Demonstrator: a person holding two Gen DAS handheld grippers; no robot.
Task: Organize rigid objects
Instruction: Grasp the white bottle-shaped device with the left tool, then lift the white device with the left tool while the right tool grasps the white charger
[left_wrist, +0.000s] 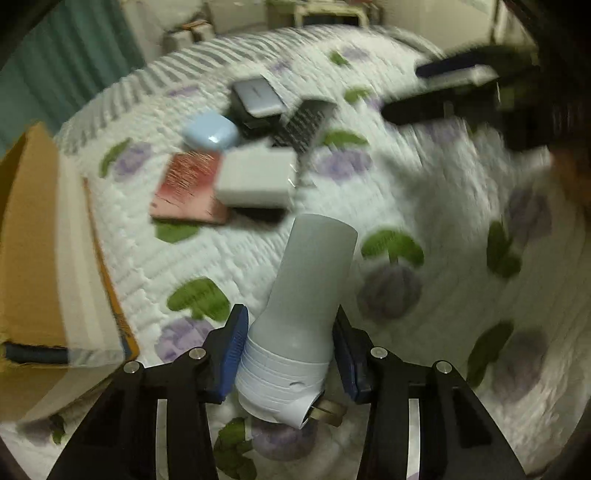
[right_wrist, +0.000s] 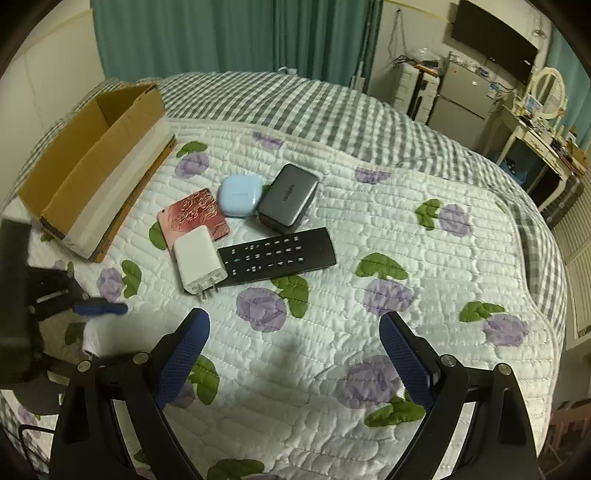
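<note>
Six items logged; we pinch the grey-and-white plug adapter (left_wrist: 295, 314) in our left gripper (left_wrist: 290, 354) above the quilt (left_wrist: 424, 192); right gripper (right_wrist: 295, 354) spread, empty; five pieces beside the empty cardboard box (right_wrist: 92, 155).

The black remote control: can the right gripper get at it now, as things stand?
Probably yes. The right gripper is open and empty, and only bare quilt lies before the remote control. The white charger touches only its left end.
</note>
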